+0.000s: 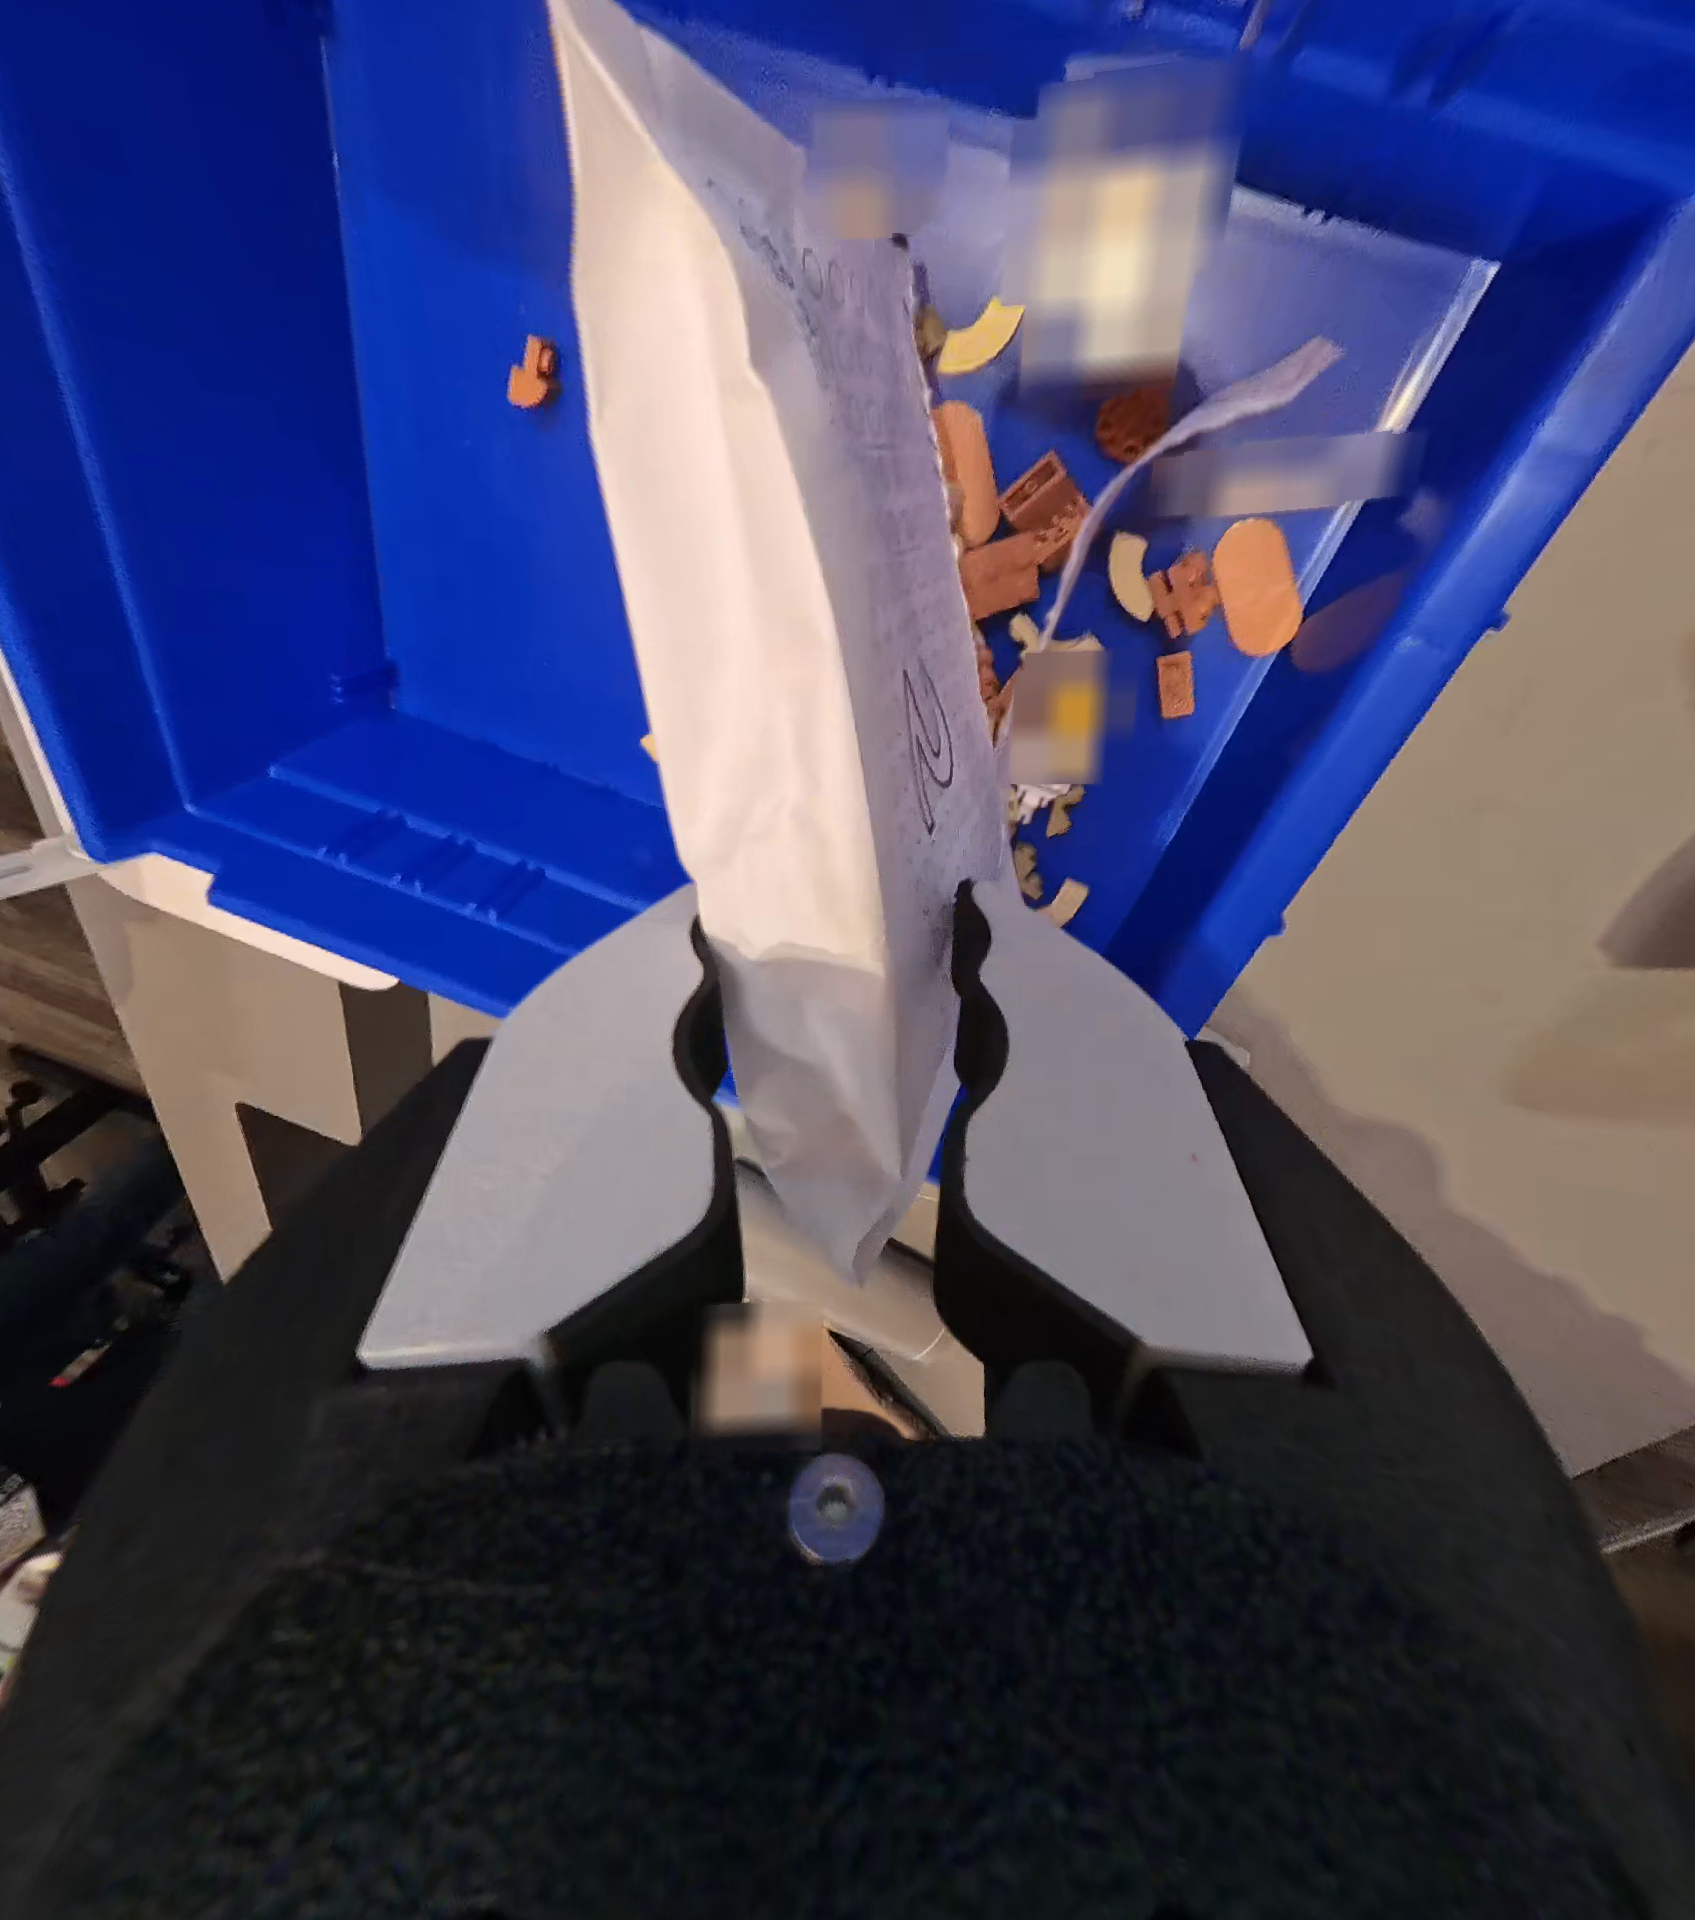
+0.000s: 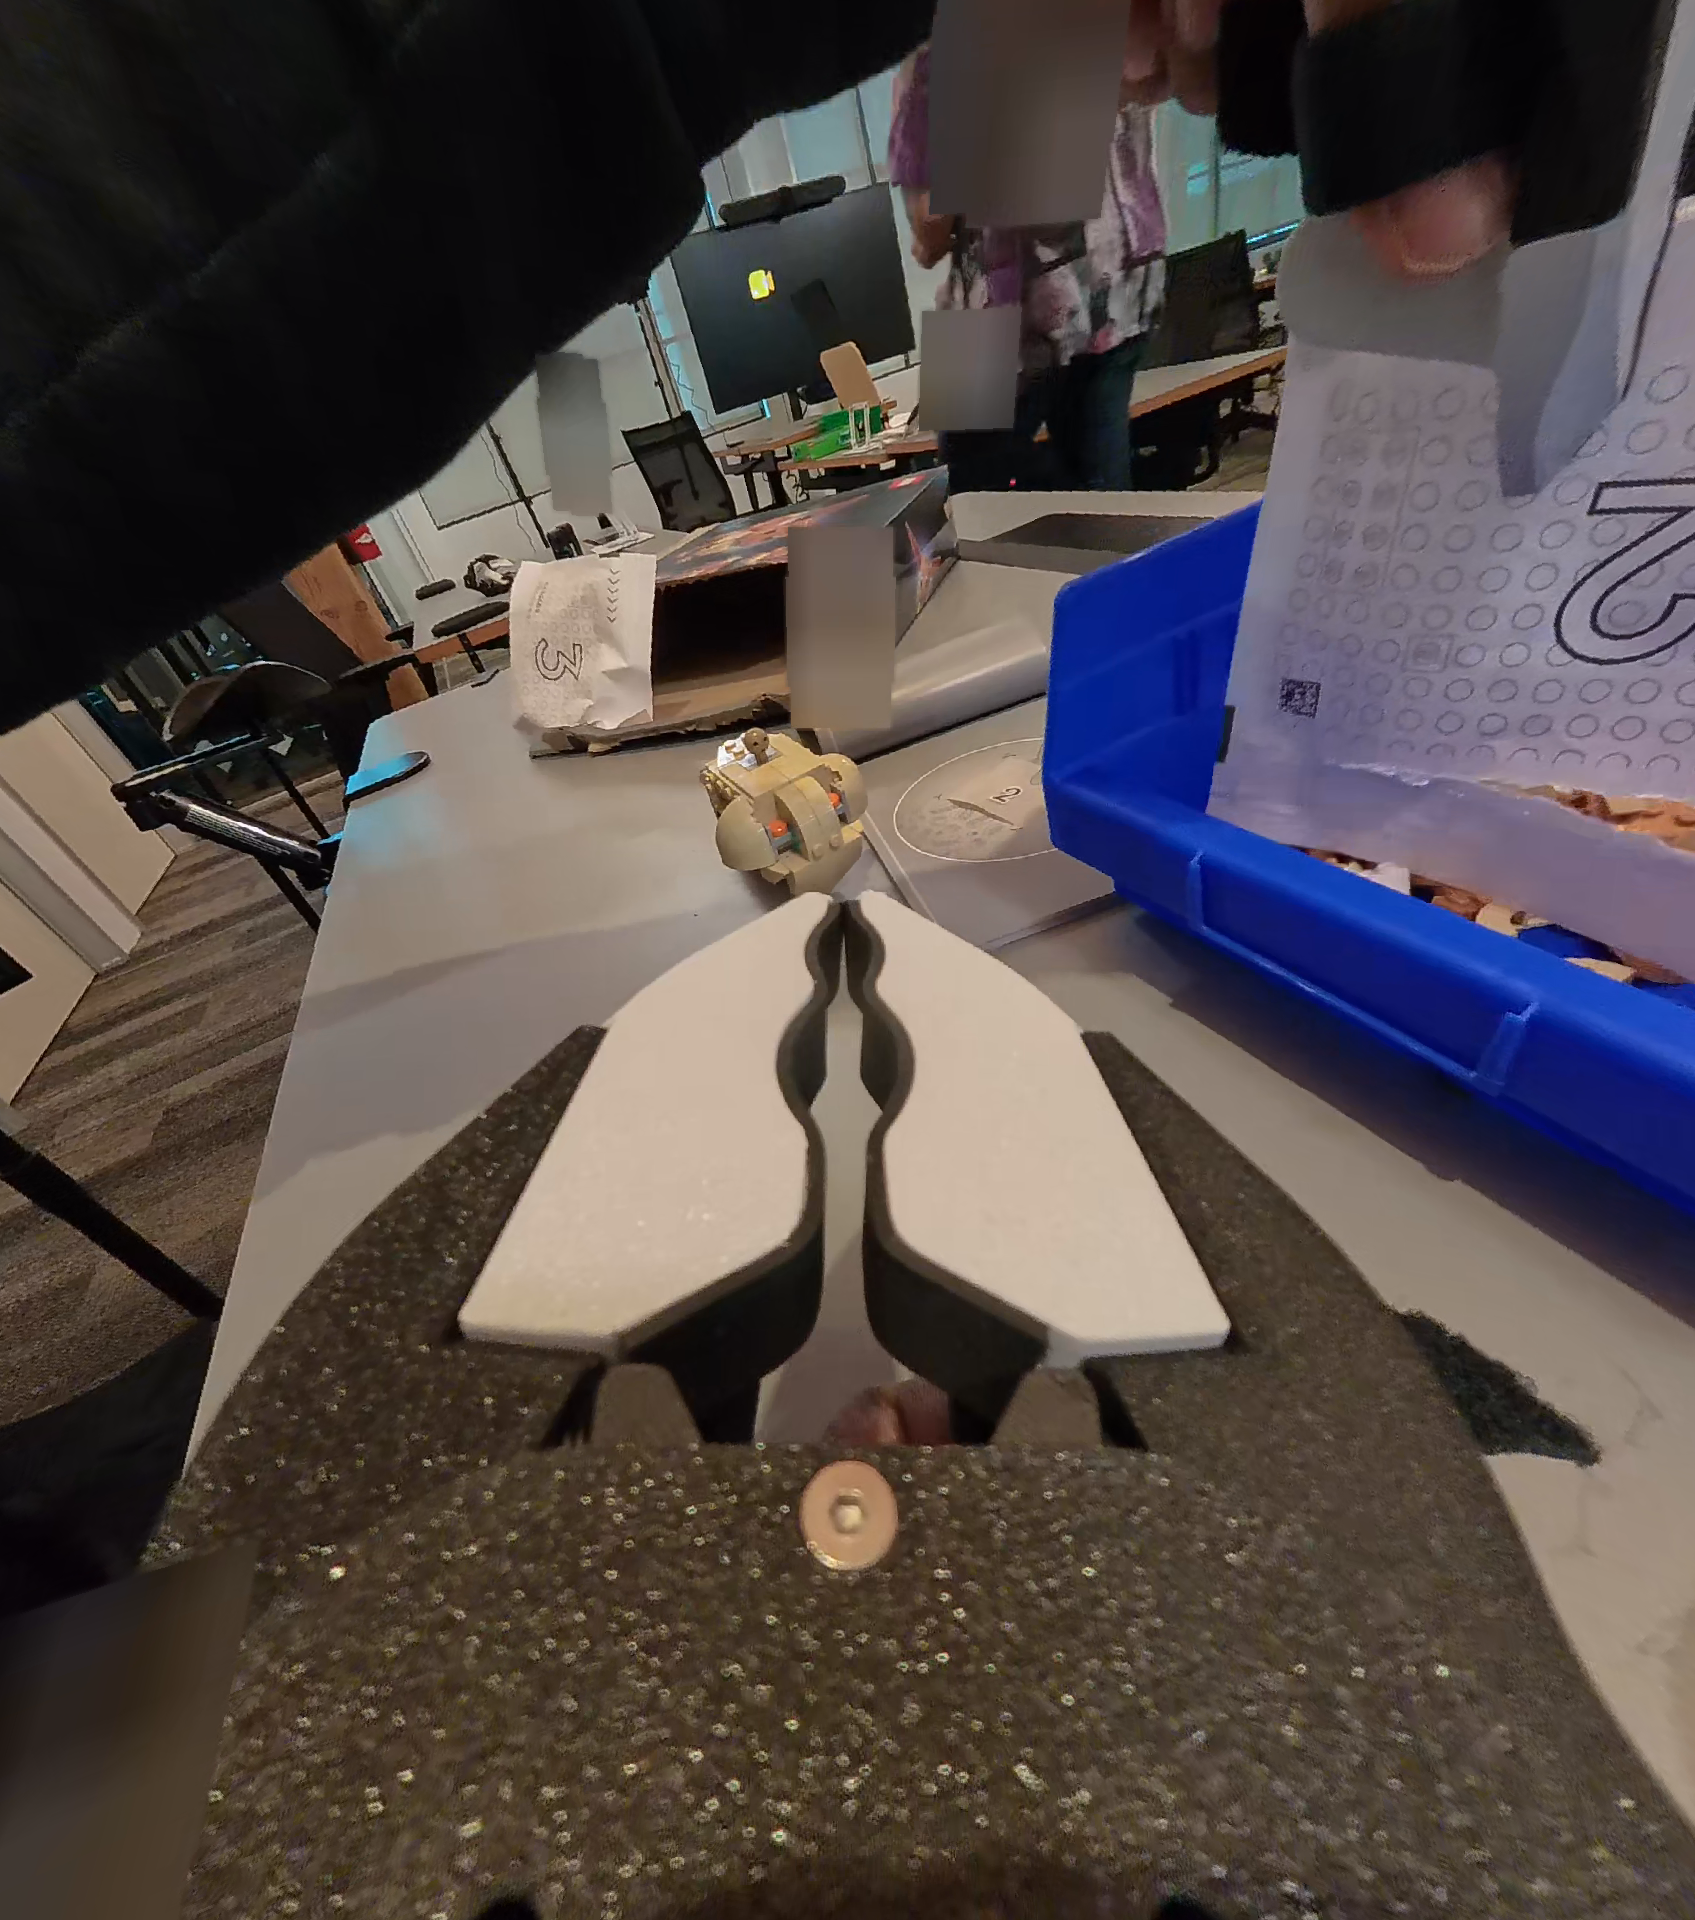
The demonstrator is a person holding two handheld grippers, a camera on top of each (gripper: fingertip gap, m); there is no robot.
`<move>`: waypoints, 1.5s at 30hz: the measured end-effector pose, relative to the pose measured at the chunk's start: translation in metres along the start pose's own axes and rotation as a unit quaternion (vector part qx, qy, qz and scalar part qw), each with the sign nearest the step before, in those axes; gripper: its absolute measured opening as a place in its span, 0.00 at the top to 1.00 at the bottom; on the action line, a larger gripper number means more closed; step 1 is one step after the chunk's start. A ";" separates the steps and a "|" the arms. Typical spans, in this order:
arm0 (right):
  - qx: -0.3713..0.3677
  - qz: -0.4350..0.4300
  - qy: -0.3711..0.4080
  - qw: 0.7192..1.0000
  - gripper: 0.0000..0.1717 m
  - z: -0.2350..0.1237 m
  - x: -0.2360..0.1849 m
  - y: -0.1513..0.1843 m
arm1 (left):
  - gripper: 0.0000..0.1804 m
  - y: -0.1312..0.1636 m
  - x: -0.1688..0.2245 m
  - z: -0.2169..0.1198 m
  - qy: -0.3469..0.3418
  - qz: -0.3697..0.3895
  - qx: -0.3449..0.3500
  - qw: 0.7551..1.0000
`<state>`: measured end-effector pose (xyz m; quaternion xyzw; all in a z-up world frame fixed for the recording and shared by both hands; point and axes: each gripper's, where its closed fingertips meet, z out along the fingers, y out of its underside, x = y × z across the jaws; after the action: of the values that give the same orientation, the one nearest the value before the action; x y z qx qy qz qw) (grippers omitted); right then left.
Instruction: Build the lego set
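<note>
Left gripper (image 1: pixel 827 914): fingers pinch the bottom end of a white paper bag (image 1: pixel 770 582), pads against both its sides. Bag hangs torn mouth down over a blue bin (image 1: pixel 199 436); small brown, tan & orange bricks (image 1: pixel 1134 540) lie along the bin's right side, one orange piece (image 1: pixel 533 371) alone by the left wall.

Right gripper (image 2: pixel 841 909): fingertips pressed together, nothing btwn them, low over the grey table (image 2: pixel 469 935). Just beyond the tips sits a small tan brick model (image 2: pixel 786 821), beside a grey booklet (image 2: pixel 978 831). Blue bin stands at the table's right edge w/ the bag above it. Second white bag (image 2: pixel 578 644) & a cardboard box (image 2: pixel 781 582) sit at the far edge.
</note>
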<state>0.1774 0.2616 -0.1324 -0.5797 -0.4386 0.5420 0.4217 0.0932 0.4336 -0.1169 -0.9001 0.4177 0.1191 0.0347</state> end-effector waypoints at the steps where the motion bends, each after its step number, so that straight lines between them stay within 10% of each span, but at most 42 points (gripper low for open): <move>1: -0.002 0.000 0.000 1.000 1.00 0.000 0.000 0.000 | 0.77 0.003 -0.002 0.000 -0.003 -0.003 -0.003 1.000; 9: -0.004 0.002 0.000 1.000 1.00 0.001 0.001 0.001 | 0.90 0.020 -0.008 -0.007 0.004 -0.017 -0.004 1.000; 26: -0.002 0.010 -0.003 1.000 1.00 0.000 0.002 0.000 | 0.79 0.024 -0.009 -0.012 0.002 -0.015 0.004 1.000; 45: -0.005 0.013 -0.005 1.000 1.00 0.001 0.001 0.001 | 0.89 0.032 -0.023 -0.040 0.004 -0.039 0.041 0.998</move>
<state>0.1768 0.2625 -0.1342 -0.5848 -0.4361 0.5482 0.4091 0.0623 0.4231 -0.0715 -0.9141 0.3865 0.0974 0.0744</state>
